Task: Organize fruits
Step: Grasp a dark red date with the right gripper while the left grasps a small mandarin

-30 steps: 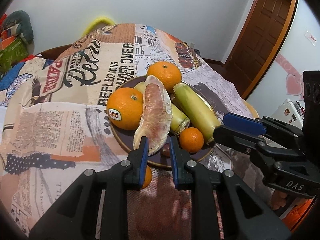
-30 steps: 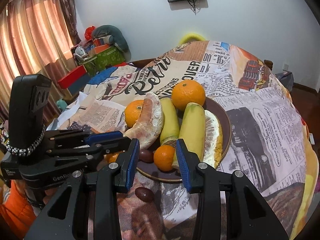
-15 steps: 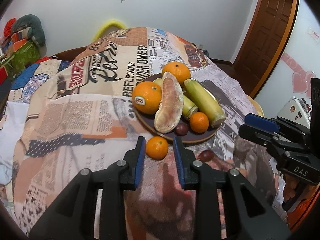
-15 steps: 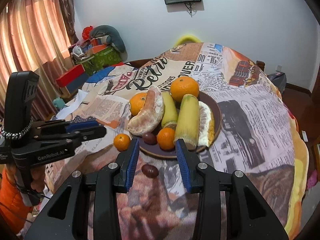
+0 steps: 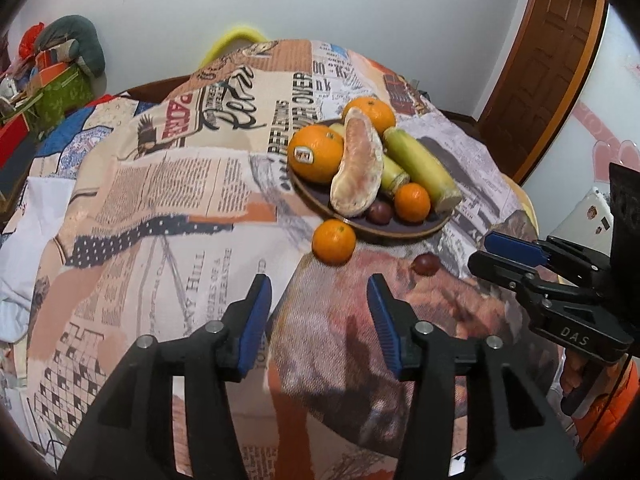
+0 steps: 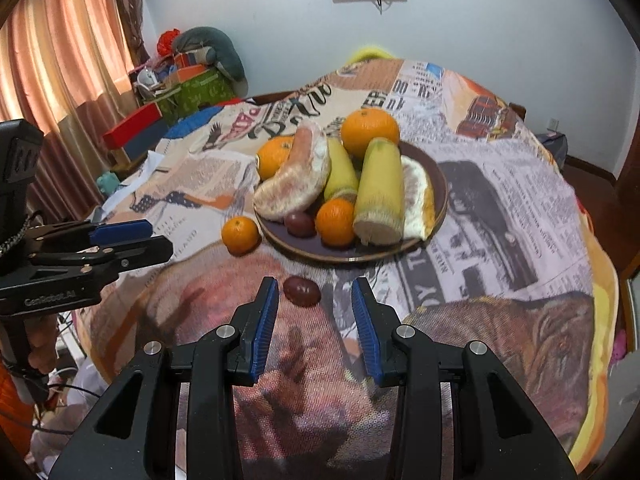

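Our left gripper (image 5: 318, 312) and right gripper (image 6: 315, 314) both hung spread, empty; we feared nudging the loose tangerine (image 5: 333, 241) rolling off the tablecloth (image 5: 160, 216).

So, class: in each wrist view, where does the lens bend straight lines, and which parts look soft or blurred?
Left wrist view: the door frame bows near the rim, corners go black, and the tablecloth near the left gripper smears. Right wrist view: the curtain curves, and the cloth by the right gripper looks grainy.
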Available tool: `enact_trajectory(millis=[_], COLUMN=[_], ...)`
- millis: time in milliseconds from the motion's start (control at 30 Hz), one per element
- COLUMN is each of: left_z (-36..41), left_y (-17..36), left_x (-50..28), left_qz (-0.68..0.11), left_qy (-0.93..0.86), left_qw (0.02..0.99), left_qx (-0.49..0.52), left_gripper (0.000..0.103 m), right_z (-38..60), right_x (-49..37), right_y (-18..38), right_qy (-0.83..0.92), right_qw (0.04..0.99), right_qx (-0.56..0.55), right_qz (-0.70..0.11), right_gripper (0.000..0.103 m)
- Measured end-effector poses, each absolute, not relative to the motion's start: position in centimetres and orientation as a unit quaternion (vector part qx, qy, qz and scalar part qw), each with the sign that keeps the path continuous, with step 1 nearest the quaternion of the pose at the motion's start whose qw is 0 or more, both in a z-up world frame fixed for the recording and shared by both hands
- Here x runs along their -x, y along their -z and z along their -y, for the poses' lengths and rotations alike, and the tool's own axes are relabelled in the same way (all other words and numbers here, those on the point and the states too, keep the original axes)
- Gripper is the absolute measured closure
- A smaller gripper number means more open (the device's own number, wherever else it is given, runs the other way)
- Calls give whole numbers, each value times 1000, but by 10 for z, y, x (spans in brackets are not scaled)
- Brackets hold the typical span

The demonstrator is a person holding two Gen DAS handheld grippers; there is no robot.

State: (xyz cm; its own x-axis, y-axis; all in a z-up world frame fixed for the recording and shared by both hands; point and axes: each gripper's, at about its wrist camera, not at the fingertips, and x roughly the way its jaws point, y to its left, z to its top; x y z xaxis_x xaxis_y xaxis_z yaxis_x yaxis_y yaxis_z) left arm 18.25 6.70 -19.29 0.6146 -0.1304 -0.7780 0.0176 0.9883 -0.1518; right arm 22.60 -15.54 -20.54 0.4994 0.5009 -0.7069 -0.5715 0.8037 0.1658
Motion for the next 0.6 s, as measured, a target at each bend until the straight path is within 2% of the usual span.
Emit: enact_trajectory(millis=[600], left_z=[-66], left_y=[224], left_x=[-194], left_qz=[-470], left_qy=[46], left_qw=[879], left_qx=[68], left_gripper=[53], right_z=[130], right_x=[-239], right_y=[237], right_qy=[-322], right_qw=[842], right_qx=[54], right_qz=[-428], right_gripper=[69])
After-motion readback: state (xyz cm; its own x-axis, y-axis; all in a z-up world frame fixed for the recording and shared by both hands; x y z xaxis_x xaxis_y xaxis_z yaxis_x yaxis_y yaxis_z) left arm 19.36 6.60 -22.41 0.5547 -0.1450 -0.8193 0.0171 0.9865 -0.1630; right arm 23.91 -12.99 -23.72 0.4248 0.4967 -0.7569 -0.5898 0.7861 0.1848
